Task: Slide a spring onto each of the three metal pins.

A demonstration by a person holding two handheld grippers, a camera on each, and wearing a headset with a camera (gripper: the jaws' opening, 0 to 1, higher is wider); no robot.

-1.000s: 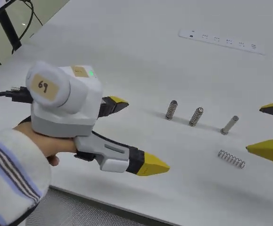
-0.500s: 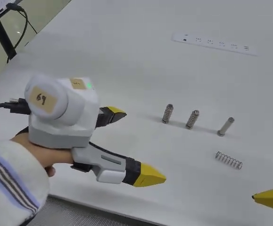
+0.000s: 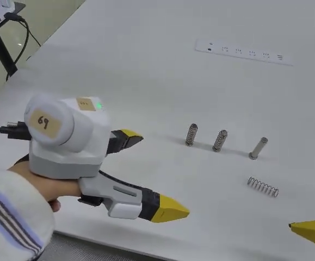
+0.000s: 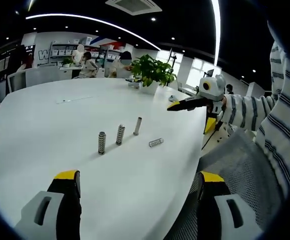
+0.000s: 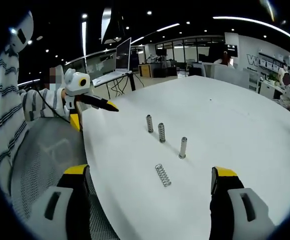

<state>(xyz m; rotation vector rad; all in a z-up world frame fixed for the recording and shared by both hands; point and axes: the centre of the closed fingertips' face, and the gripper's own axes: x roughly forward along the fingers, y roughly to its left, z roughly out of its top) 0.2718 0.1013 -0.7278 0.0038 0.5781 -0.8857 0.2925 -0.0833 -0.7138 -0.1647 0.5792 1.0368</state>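
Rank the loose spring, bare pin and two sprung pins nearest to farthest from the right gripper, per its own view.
1. loose spring, lying flat ahead.
2. bare pin, beyond, rightward.
3. middle sprung pin, left of it.
4. end sprung pin, farthest left.

An open-plan office: a big white table (image 4: 34,135), potted plant (image 4: 152,72), laptop (image 5: 120,56) and ceiling strip lights (image 4: 84,19).
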